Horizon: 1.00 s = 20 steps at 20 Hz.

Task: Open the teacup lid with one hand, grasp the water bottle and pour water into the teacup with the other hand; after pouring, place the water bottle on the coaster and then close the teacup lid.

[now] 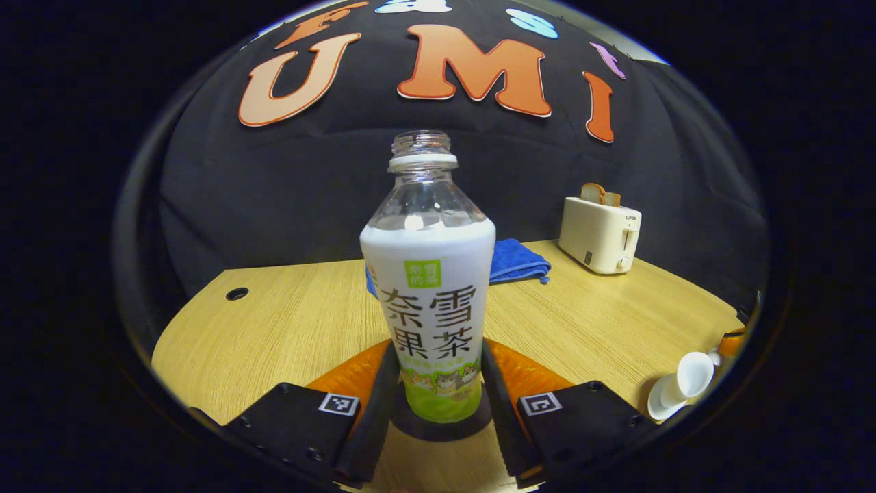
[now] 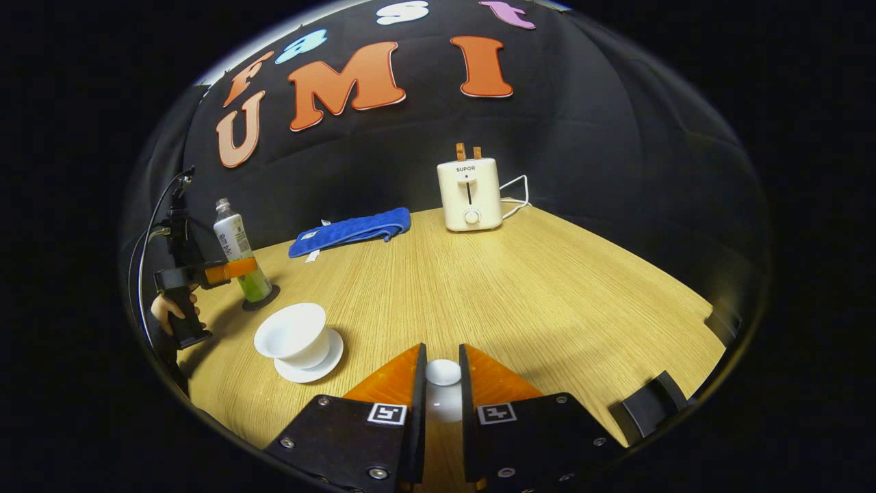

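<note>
Pale wood grain covers the worktop [image 2: 547, 287], on which a toaster [image 2: 469, 194] and a folded blue towel [image 2: 352, 231] are set near the back wall. In the left gripper view, the uncapped water bottle [image 1: 430, 294] is seen upright on a dark coaster [image 1: 441, 423], flanked closely by the left gripper [image 1: 438, 394]; whether its jaws press the bottle cannot be told. The open teacup [image 2: 295, 335] is set on its saucer [image 2: 311, 363]. The white teacup lid [image 2: 443, 373] is clamped by the right gripper [image 2: 442, 383], its jaws closed on the lid.
</note>
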Tool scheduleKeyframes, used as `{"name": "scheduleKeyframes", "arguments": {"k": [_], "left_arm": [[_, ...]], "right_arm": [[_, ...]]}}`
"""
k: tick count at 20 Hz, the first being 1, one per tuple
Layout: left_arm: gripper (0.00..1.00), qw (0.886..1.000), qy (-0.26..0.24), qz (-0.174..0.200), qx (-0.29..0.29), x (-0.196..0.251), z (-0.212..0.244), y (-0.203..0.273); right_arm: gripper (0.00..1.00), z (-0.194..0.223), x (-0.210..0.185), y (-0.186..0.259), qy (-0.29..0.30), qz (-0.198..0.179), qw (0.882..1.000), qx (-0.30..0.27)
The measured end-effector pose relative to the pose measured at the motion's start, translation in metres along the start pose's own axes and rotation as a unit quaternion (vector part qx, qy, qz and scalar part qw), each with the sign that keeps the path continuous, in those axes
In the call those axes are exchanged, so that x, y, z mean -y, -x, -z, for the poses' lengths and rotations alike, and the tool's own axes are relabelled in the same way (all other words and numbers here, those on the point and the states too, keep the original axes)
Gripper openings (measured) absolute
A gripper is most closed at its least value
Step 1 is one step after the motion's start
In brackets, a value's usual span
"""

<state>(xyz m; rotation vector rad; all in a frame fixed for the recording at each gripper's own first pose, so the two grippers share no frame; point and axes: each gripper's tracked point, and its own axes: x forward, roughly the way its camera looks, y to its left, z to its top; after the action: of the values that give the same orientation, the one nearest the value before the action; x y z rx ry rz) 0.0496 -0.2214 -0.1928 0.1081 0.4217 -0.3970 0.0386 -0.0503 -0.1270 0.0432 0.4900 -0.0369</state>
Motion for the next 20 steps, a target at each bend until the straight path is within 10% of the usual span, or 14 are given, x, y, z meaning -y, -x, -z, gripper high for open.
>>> {"name": "scheduleKeyframes", "arguments": {"k": [9,12,20], "left_arm": [[0.75,1.0,-0.005,-0.014,-0.016,-0.005,0.006,-0.001],[0.99,1.0,-0.001,-0.021,-0.017,-0.006,0.007,0.001],[0.99,0.998,0.019,-0.057,0.016,-0.013,0.012,0.064]], "right_arm": [[0.23,-0.002,0.001,0.003,-0.004,0.0,1.0,0.004],[0.23,-0.003,-0.001,0.005,-0.003,-0.001,1.0,0.006],[0.23,-0.03,-0.014,0.023,0.016,-0.01,0.999,0.04]]}}
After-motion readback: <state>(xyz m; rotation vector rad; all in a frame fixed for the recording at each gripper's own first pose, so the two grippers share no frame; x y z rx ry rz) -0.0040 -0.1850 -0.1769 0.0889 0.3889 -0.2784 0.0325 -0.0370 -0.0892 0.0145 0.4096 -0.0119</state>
